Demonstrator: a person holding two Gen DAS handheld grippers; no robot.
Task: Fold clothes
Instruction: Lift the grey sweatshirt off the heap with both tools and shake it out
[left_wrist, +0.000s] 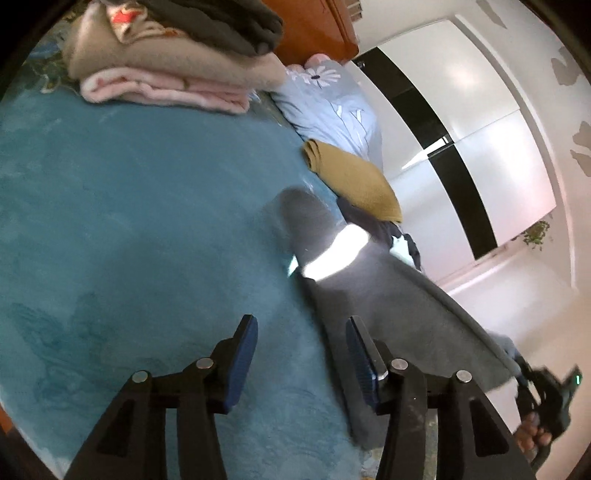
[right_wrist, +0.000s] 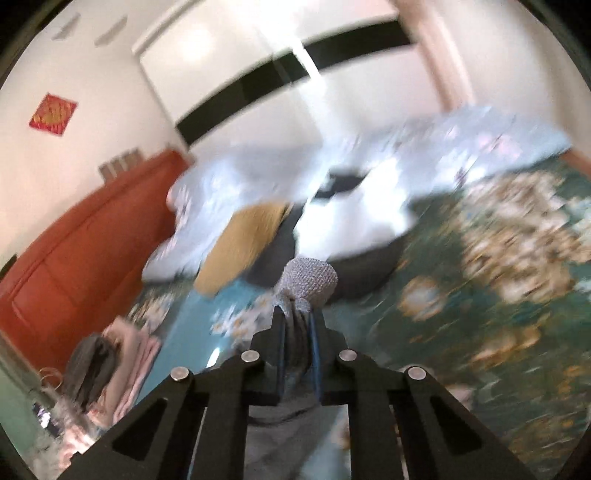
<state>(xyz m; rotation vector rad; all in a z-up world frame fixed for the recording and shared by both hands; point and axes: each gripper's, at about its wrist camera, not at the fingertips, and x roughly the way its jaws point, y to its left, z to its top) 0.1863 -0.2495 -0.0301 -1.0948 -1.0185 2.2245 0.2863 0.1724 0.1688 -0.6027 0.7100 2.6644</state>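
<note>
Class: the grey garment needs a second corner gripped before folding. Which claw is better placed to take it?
Left. The left claw is open beside the grey garment, while the right claw is already shut on its cloth.

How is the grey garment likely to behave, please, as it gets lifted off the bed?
The grey garment is probably floppy: it bunches into a knob between the right gripper fingers. It likely drapes and trails, since the rest lies long and flat on the blanket. It is probably light, as one pinch holds it.
</note>
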